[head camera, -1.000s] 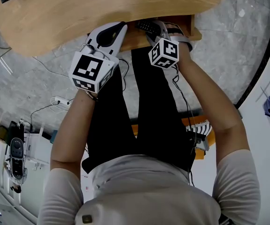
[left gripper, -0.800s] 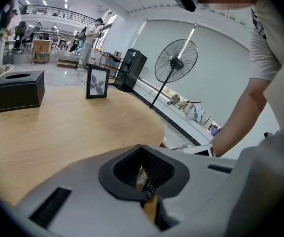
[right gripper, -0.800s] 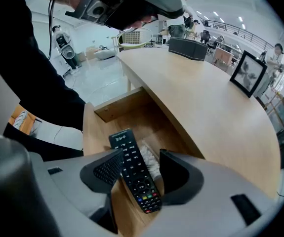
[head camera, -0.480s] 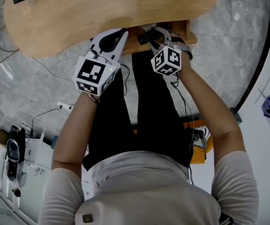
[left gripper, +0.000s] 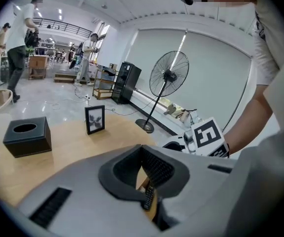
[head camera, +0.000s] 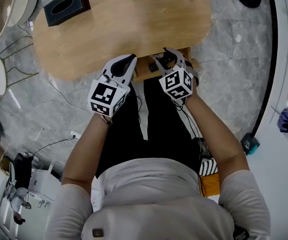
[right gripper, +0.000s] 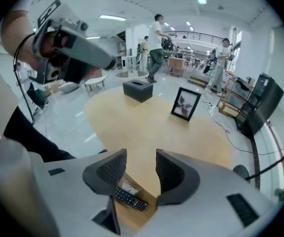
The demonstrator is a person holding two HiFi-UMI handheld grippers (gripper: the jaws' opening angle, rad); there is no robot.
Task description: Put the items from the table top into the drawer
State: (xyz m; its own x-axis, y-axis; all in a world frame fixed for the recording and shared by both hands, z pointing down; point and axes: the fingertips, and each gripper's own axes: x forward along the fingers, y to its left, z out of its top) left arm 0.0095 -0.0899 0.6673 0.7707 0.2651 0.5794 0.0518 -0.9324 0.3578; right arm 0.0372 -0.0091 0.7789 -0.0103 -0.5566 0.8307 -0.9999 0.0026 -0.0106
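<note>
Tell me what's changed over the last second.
Both grippers rose away from the drawer. The right gripper lifted away from the remote, its jaws just closing a little with nothing between them. The left gripper came up shut and empty. Nothing was taken or released. The remote stays in the drawer, the tissue box on the table.

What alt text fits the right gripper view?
The right claw, nothing between its jaws, which stand apart though they have just been closing, hangs over an open drawer holding a remote and a small packet. Beyond lies a wood table with a tissue box and a photo frame.
</note>
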